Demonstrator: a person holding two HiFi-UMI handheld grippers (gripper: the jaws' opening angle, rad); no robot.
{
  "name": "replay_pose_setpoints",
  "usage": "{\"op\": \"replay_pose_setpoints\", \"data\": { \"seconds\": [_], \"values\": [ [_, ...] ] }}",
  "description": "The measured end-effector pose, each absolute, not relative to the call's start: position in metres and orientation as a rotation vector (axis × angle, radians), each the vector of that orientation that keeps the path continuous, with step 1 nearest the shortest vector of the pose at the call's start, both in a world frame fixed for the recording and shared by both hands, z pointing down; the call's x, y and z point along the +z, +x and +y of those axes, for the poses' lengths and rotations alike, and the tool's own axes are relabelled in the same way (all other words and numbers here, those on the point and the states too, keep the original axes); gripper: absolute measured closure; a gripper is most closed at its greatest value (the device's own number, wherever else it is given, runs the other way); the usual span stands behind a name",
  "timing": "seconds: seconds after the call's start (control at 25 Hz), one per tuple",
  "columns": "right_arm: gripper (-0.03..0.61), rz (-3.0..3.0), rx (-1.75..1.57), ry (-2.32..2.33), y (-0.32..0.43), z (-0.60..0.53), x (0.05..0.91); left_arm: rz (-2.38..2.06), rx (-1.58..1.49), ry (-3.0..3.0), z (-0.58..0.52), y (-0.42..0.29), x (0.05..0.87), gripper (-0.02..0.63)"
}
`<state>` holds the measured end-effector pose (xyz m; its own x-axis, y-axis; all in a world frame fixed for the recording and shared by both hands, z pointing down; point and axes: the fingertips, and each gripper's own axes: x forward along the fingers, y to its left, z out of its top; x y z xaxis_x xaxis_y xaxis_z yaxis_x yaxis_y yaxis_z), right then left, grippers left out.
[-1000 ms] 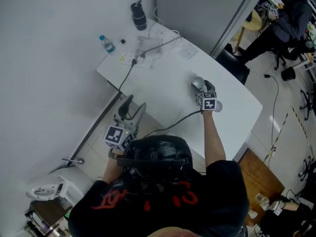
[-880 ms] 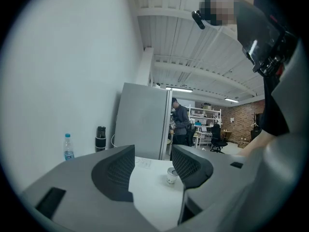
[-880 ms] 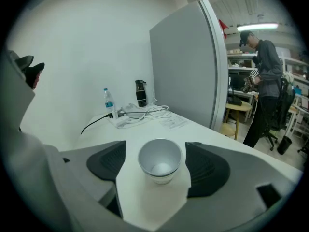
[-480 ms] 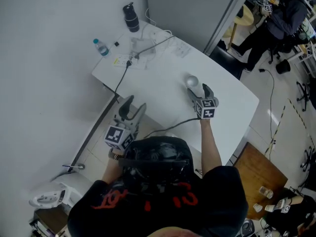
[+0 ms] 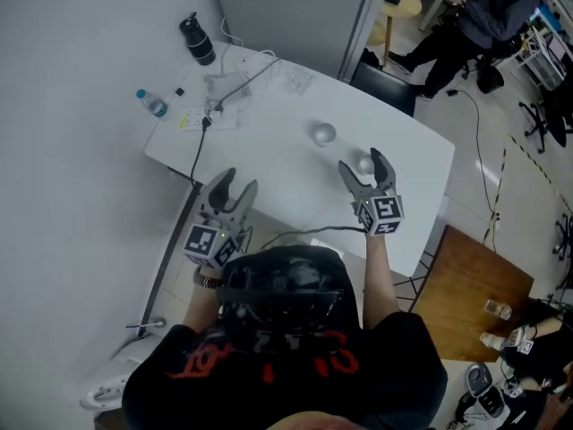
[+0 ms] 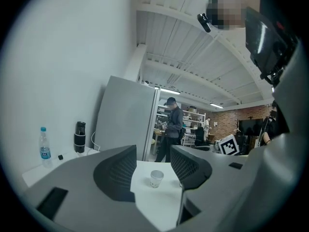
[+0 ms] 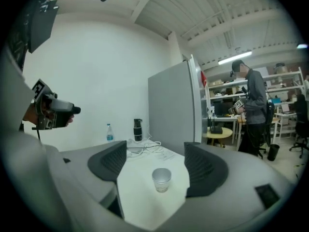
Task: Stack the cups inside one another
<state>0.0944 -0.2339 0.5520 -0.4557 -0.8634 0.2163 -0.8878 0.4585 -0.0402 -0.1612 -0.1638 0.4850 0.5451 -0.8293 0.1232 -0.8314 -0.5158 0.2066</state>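
Note:
Two small cups stand apart on the white table (image 5: 269,164). One cup (image 5: 323,133) is near the middle; it shows far ahead in the left gripper view (image 6: 156,178) and closer in the right gripper view (image 7: 161,179). The other cup (image 5: 365,163) shows between the fingers of my right gripper (image 5: 361,159), which is raised above the table. Its jaws have just been opening and stand open, gripping nothing (image 7: 155,149). My left gripper (image 5: 238,179) hovers at the table's near left edge. Its jaws have just been closing a little, still open and empty (image 6: 153,153).
A dark flask (image 5: 197,38), a water bottle (image 5: 152,104) and a power strip with cables (image 5: 215,106) sit at the table's far left corner. A black chair (image 5: 385,83) stands behind the table. A person (image 5: 483,7) stands beyond it. A wooden board (image 5: 466,276) lies on the floor.
My right gripper has lifted off the table and drawn back toward me, jaws wider, uncovering the second cup. The left gripper drifted slightly. The head view has swung, shifting the table leftward.

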Motion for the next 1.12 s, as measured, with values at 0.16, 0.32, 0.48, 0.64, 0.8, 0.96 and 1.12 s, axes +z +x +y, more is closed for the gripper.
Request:
{"op": "replay_pose_setpoints", "data": {
  "seconds": [0.16,0.32,0.48,0.64,0.8,0.96,1.12],
  "values": [
    [0.227,-2.561,0.152,1.643,0.112,-0.209,0.509,-1.367,-0.006,2.574,-0.17,-0.157,0.473,0.407],
    [0.243,-2.553,0.117,1.706,0.12,-0.191,0.491,-1.33,-0.023,2.596,-0.177,-0.154,0.466,0.408],
    [0.244,-2.541,0.125,1.729,0.125,-0.178,0.494,-1.295,-0.099,2.585,-0.178,-0.152,0.466,0.461],
    [0.244,-2.555,0.108,1.754,0.129,-0.165,0.48,-1.208,-0.113,2.618,-0.176,-0.136,0.465,0.5],
    [0.243,-2.541,0.125,1.763,0.129,-0.154,0.481,-1.208,-0.079,2.625,-0.179,-0.126,0.466,0.503],
    [0.244,-2.534,0.136,1.769,0.132,-0.148,0.485,-1.202,-0.043,2.651,-0.176,-0.117,0.467,0.503],
    [0.243,-2.502,0.16,1.773,0.142,-0.146,0.495,-1.219,-0.012,2.658,-0.173,-0.112,0.465,0.503]
  ]
}}
